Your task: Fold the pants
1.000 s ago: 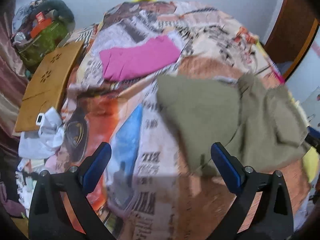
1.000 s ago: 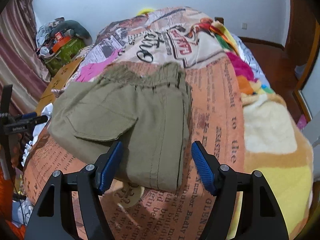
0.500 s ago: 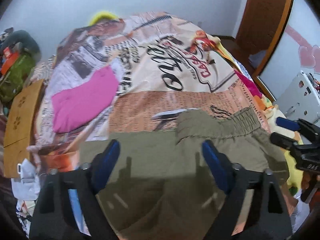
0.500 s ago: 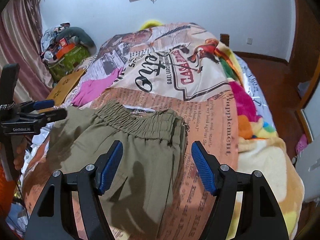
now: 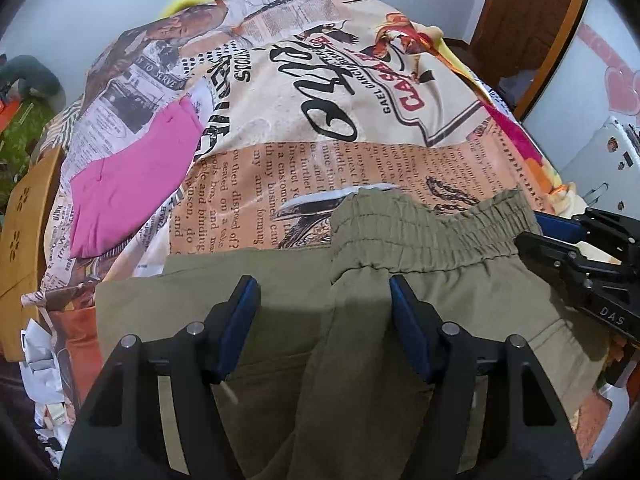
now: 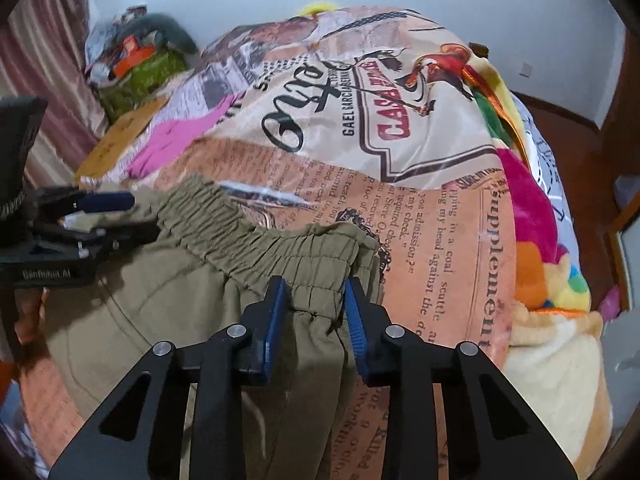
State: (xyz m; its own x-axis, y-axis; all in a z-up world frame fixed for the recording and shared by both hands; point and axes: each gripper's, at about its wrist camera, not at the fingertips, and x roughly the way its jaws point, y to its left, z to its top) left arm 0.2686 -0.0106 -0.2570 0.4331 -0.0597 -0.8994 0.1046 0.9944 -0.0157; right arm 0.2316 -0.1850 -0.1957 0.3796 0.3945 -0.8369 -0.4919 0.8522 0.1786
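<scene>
- Bedroom surface: a bed under a newspaper-print bedspread, pale wall behind; the olive-green pants lay across its near end, waistband toward the far side.
- Right gripper: a second ago its jaws stood wide over the trouser fabric below the waist; at this moment they were closing around the right end of the elastic waistband, cloth bunched between the blue pads, whether already pinched could not be told for certain.
- Left gripper: earlier it hung over bare bedspread beside the pants; now it stood above the left part of the garment, jaws half-open and closing, straddling a raised fold without yet pressing on it.
- Meaning for the task, as a judgement: both tools had arrived at their hold points near the waist, so a fold or a lift to straighten was about to begin; no fold was made yet.
- Farther off: a magenta garment lay flat on the bedspread, well apart from the pants.
- Containers: none identifiable; a heap of belongings by the curtain was too blurred to list.
</scene>
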